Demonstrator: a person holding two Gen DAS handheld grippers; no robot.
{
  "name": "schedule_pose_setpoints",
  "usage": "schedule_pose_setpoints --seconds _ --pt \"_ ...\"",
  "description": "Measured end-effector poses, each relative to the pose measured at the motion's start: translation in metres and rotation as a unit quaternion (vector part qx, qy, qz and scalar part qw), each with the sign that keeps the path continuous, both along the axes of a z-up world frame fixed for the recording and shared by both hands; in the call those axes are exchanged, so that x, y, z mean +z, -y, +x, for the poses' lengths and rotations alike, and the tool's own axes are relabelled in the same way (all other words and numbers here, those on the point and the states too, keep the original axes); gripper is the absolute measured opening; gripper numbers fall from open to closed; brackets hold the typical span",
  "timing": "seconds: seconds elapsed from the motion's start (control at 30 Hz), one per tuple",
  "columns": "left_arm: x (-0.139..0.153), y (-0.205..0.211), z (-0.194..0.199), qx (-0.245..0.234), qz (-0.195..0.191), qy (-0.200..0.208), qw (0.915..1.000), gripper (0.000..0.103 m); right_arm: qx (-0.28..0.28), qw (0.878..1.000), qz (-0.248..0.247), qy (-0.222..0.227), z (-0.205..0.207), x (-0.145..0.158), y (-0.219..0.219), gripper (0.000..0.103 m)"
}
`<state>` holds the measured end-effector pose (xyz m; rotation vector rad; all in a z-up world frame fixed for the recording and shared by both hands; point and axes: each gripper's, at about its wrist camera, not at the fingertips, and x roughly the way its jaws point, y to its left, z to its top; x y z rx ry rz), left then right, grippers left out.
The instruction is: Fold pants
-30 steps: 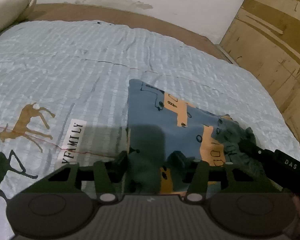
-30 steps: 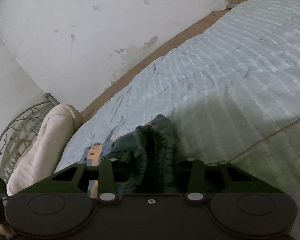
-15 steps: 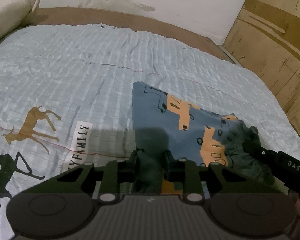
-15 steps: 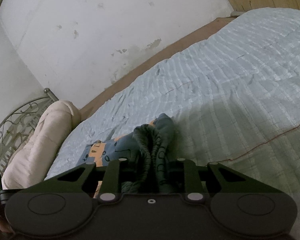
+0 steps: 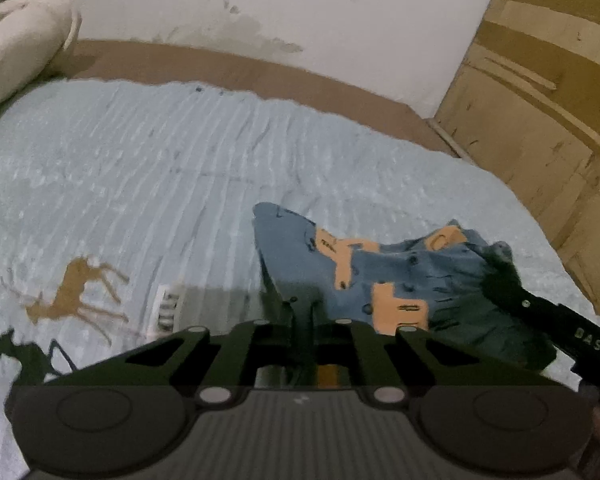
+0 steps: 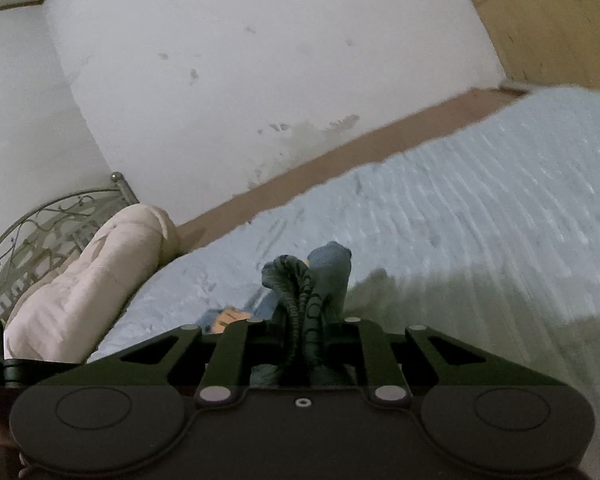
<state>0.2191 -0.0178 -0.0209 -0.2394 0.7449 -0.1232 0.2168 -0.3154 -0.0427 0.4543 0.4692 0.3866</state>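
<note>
On the pale blue bedspread (image 5: 148, 184), lower right of frame, my left gripper (image 5: 302, 316) and right gripper (image 6: 306, 316) have clamped onto the pants (image 5: 380, 276) and begun lifting, so folding can begin.

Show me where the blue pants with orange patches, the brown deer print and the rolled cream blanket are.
Blue pants with orange patches (image 5: 384, 280): left wrist view, middle of fabric.
Brown deer print (image 5: 76, 292): left wrist view, its body.
Rolled cream blanket (image 6: 96, 276): right wrist view, its side.
</note>
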Motion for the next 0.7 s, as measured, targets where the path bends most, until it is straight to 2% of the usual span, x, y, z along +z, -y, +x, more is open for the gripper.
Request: schedule_pose_setpoints --seconds 0.2,0.4,0.57,0.7 --pt "0.009 0.002 0.009 -0.005 0.012 0.016 0.9998 0.008 0.006 1.000 -0.005 0.019 0.001 0.010 -0.006 0.015" --pt "0.019 -0.003 0.037 0.013 0.022 0.063 0.9977 0.008 -0.003 0.999 -0.009 0.035 0.018 0.017 -0.012 0.015" --pt "0.008 -0.008 0.065 0.049 0.016 0.078 0.9956 0.008 -0.012 0.999 -0.010 0.039 0.047 0.015 -0.025 0.015" --pt "-0.006 -0.009 0.077 0.062 0.024 0.069 0.9954 0.008 -0.016 0.999 -0.017 0.025 0.068 0.005 -0.034 0.015"
